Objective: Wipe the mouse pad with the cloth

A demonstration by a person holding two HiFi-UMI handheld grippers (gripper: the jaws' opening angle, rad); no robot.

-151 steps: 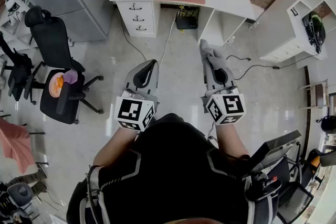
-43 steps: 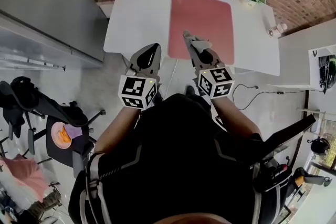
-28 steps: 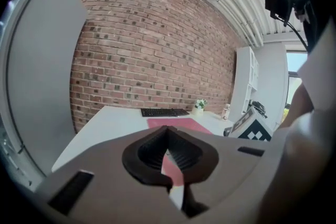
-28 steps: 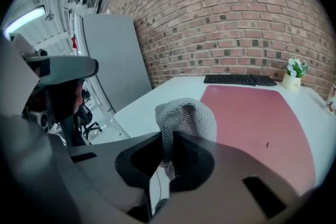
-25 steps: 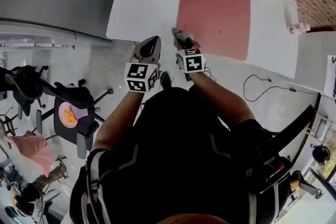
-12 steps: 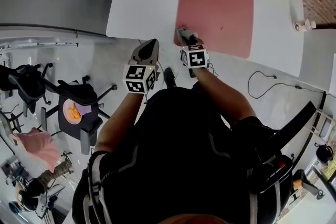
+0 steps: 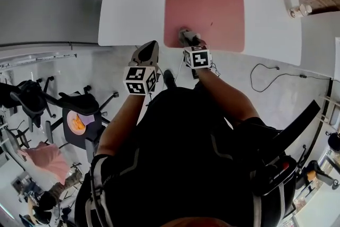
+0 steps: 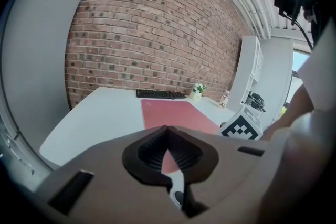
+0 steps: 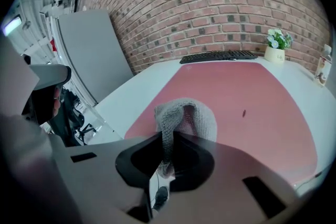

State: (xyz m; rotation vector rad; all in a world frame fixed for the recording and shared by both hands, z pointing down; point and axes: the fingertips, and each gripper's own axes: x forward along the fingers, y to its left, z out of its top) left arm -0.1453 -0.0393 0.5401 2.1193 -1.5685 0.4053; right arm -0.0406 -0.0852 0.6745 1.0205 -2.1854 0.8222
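A white tabletop (image 7: 130,2) stands against a brick wall (image 9: 210,2), and the red pad (image 7: 204,2) lies flat on it. We hold the right gripper (image 7: 186,36) at the pad's near edge, its jaws clamped on the grey cloth (image 9: 185,117). The cloth bunches out past the jaw tips and, as far as we can tell, rests on the pad just ahead of them. A small dark speck (image 9: 244,112) sits on the pad ahead and to the right of these jaws. Farther ahead, past the pad's far edge, lies a black keyboard (image 9: 218,56). To the right of it stand a potted plant (image 9: 276,44) and, nearer the jaws, a small bottle (image 9: 323,68).

Our left gripper (image 8: 168,131) hangs to the left of the right jaws, just short of the tabletop's near edge, above the floor (image 7: 117,69). Its jaws are closed together with nothing between them. From these jaws the pad lies ahead and slightly right, and the right gripper's marker cube (image 8: 241,129) shows close on their right. Behind and to the left of the left jaws, a black chair (image 7: 79,114) stands on the floor with something orange on its seat.
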